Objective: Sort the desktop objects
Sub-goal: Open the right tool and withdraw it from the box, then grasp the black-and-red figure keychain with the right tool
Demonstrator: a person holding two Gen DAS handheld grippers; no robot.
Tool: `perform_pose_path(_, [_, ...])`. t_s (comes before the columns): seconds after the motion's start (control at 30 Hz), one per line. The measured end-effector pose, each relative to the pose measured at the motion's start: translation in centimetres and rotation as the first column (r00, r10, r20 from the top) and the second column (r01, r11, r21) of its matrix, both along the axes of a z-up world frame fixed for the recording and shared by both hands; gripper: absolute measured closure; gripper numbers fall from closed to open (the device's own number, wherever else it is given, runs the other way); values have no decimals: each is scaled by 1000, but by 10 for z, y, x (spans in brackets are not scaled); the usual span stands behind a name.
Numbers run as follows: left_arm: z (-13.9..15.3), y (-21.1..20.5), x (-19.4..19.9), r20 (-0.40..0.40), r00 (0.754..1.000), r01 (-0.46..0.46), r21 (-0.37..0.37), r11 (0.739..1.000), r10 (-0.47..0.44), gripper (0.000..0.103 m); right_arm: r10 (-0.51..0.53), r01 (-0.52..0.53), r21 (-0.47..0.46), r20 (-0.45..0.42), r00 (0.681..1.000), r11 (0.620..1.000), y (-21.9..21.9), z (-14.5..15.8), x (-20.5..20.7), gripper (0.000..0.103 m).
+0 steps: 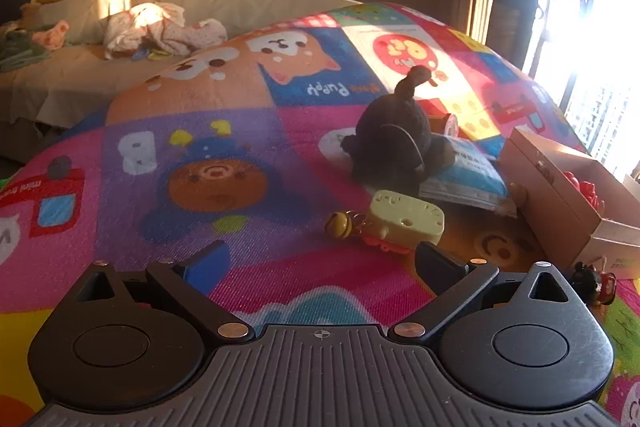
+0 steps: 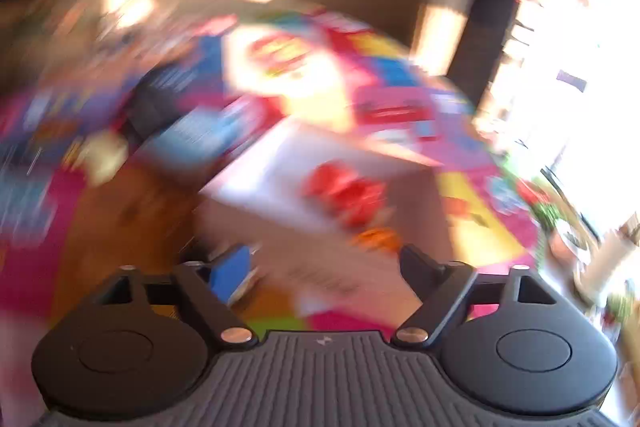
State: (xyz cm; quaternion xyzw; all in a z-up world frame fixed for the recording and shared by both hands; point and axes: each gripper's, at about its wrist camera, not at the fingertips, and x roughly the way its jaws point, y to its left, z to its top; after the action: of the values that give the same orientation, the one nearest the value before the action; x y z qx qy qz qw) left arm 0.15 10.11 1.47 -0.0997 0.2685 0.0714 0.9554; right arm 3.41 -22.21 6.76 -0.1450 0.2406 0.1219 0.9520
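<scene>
In the left wrist view my left gripper is open and empty, low over a colourful cartoon mat. Just ahead and right of it lie a cheese-shaped keychain with a small yellow bell. Behind them a dark plush toy rests on a blue packet. A cardboard box with a red toy inside stands at the right. The right wrist view is motion-blurred. My right gripper is open and empty above the box, which holds the red toy.
A small dark figurine lies by the box's near corner. A red reel sits behind the plush. A sofa with clothes and stuffed animals stands at the back left. A bright window is at the right.
</scene>
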Motion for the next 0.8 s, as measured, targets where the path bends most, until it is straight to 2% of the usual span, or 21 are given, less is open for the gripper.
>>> perform_pose_path(0.07, [0,0,0,-3,1000,1,2,1000,-1,1,-94,95,89,-17,995,991,-23,6,20,20])
perform_pose_path(0.17, [0,-1,1,-7,1000,2,10,1000,-2,1,-194,206,159,-87,977,966,-50,0,51,20])
perform_pose_path(0.27, [0,-1,0,-5,1000,8,12,1000,-8,1,-189,228,232,-178,966,946,-60,-10,77,20])
perform_pose_path(0.33, [0,0,1,-12,1000,13,10,1000,-13,1,-163,217,272,-206,965,938,-58,-13,82,14])
perform_pose_path(0.4, [-1,0,2,-19,1000,17,5,1000,-17,1,-157,205,266,-189,969,942,-45,-15,87,12])
perform_pose_path(0.53, [-1,-1,3,-23,999,25,3,1000,-25,1,-70,105,255,-142,987,961,-20,-14,81,12])
perform_pose_path(0.7, [0,-7,6,-33,997,72,35,997,-71,1,-96,105,213,-53,994,971,-14,-7,65,12])
perform_pose_path(0.73, [1,-11,8,-39,995,97,50,994,-95,1,-104,108,208,-30,994,972,-17,-4,58,11])
perform_pose_path(0.8, [3,-20,12,-35,989,148,75,986,-146,1,-106,104,211,-1,994,972,-23,-1,41,2])
